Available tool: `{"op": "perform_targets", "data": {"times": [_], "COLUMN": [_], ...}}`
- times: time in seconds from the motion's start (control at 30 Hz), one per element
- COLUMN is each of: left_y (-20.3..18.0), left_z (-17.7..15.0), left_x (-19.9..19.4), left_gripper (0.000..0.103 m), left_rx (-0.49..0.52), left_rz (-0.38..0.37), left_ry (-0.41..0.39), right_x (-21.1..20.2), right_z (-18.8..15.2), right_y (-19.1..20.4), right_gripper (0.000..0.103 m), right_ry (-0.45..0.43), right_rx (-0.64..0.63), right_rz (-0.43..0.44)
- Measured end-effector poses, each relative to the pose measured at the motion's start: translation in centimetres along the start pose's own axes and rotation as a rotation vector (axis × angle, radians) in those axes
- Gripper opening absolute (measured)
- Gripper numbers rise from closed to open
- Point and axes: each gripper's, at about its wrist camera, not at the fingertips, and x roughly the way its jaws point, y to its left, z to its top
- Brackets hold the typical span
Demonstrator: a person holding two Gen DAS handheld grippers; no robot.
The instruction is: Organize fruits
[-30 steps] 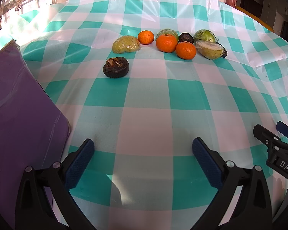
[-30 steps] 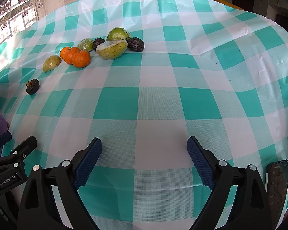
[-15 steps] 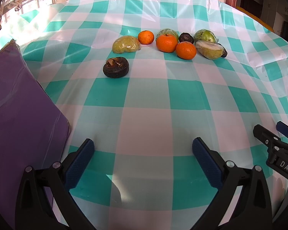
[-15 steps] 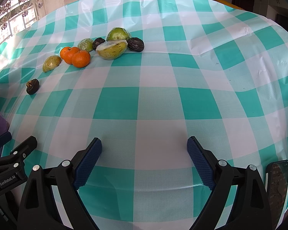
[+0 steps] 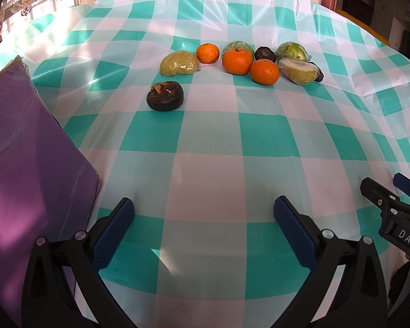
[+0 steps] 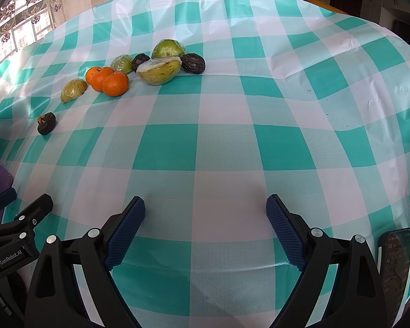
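Fruits lie in a loose cluster at the far side of the checked tablecloth. A dark round fruit [image 5: 165, 96] sits apart, nearest the left gripper; it also shows in the right wrist view [image 6: 46, 123]. Behind it are a wrapped yellow-green fruit [image 5: 179, 63], three oranges [image 5: 237, 61], wrapped green fruits [image 5: 292, 50], a wrapped cut pear [image 5: 299, 70] and other dark fruits [image 5: 264, 53]. My left gripper [image 5: 203, 228] is open and empty, low over the near table. My right gripper [image 6: 205, 227] is open and empty too, far from the fruit.
A purple flat board [image 5: 27, 169] lies at the left edge of the table. A phone [image 6: 395, 268] lies at the near right. The right gripper's body [image 5: 391, 213] shows at the right edge of the left wrist view. The teal-and-white cloth [image 6: 227, 147] covers the table.
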Motion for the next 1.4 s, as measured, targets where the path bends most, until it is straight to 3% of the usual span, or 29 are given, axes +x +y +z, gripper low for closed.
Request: {"op": "perform_targets", "data": {"times": [0.6,1.0,1.17,1.3,1.4], "left_y": [0.0,-0.1,2.4,3.1,2.8], "left_z": [1.3,7.0,10.0,10.7,10.6], "left_x": [0.8,4.8,6.8,7.3,6.8], "left_gripper": [0.102,0.102,0.101,0.095,0.068], "left_rx": [-0.014,-0.008,-0.114,-0.123,-0.102], "left_rz": [0.014,0.003,0.043,0.062,0.075], "left_ry": [0.017,0.027,0.026,0.017,-0.017], "right_x": [0.0,-0.1,0.1,0.1,0.4], "right_z": [0.0,0.0,0.1,0.2,0.7], "right_y": [0.1,-0.1,-0.1,0.0,0.3], "right_gripper": [0.087,0.087,0.087,0.087,0.087], "right_ry": [0.0,0.01,0.013,0.015,0.019], "right_rx": [-0.004,-0.023,-0.033,-0.04,-0.048], "right_rz": [-0.004,0.016,0.026,0.031,0.035]}}
